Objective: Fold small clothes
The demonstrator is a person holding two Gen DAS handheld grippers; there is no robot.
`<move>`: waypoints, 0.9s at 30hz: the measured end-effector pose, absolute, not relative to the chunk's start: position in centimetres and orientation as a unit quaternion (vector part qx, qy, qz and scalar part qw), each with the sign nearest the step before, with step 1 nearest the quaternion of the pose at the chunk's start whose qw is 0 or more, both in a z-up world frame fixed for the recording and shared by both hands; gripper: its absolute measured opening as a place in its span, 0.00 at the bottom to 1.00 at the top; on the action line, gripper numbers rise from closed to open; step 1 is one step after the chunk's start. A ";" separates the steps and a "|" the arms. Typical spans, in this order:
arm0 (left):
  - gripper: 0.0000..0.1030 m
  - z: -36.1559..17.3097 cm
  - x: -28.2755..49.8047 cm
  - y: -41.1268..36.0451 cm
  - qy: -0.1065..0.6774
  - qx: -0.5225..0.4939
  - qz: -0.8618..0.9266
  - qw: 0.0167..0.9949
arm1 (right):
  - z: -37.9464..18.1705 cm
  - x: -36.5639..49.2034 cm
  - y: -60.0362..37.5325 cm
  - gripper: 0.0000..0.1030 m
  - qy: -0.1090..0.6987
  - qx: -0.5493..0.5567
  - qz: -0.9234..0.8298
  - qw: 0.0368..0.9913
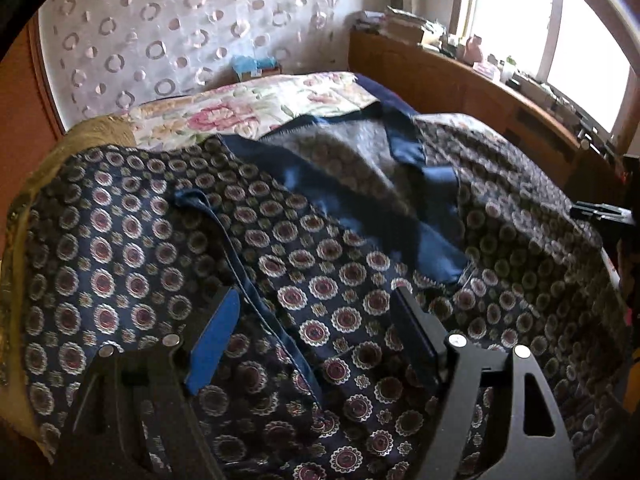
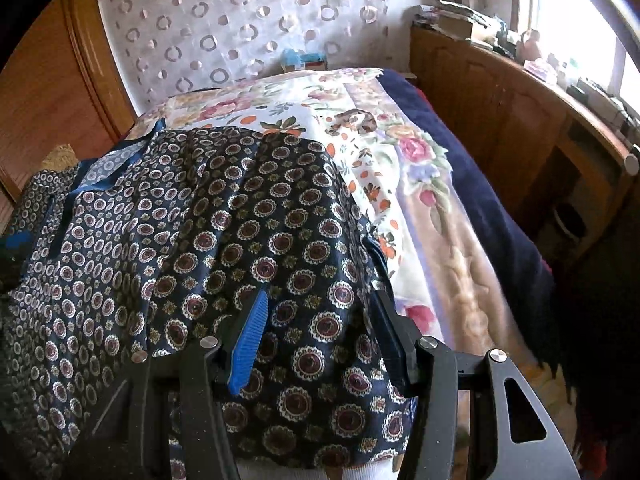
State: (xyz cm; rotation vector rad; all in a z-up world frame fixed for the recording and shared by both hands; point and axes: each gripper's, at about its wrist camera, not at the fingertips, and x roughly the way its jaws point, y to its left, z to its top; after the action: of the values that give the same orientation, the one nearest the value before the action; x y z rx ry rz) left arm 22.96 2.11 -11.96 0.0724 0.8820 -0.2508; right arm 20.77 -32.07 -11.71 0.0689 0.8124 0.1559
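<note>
On the bed, the left gripper gapes wide over the garment; the right gripper straddles cloth, grip unclear.

The right gripper straddles a fold of the patterned navy garment; floral bedspread lies beyond.

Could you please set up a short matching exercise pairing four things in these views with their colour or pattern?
Things:
1. garment
2. bedspread
3. curtain
4. cabinet

Descriptions:
A. brown wood
B. pale floral print
C. dark blue with round medallions
D. white with ring shapes

Pairs: 1-C, 2-B, 3-D, 4-A
</note>
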 end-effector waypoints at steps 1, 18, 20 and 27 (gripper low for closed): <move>0.76 -12.2 23.0 2.0 0.429 0.036 -0.121 0.894 | -11.7 20.7 -32.2 0.53 0.396 0.037 0.078 0.914; 0.84 -13.0 23.3 1.5 0.440 0.057 -0.110 0.889 | -9.7 19.7 -30.8 0.02 0.363 -0.019 0.085 0.928; 0.85 -13.0 23.3 1.4 0.440 0.057 -0.110 0.889 | -8.8 19.6 -30.0 0.02 0.348 -0.016 0.098 0.932; 0.85 -13.0 23.3 1.5 0.440 0.057 -0.110 0.889 | -6.7 19.8 -24.6 0.02 0.311 -0.017 0.185 0.932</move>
State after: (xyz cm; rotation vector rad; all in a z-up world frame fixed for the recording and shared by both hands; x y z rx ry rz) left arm 23.32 1.45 -13.04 0.1187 0.9145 -0.2286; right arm 19.75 -24.58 -6.72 -0.0349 0.6366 0.3788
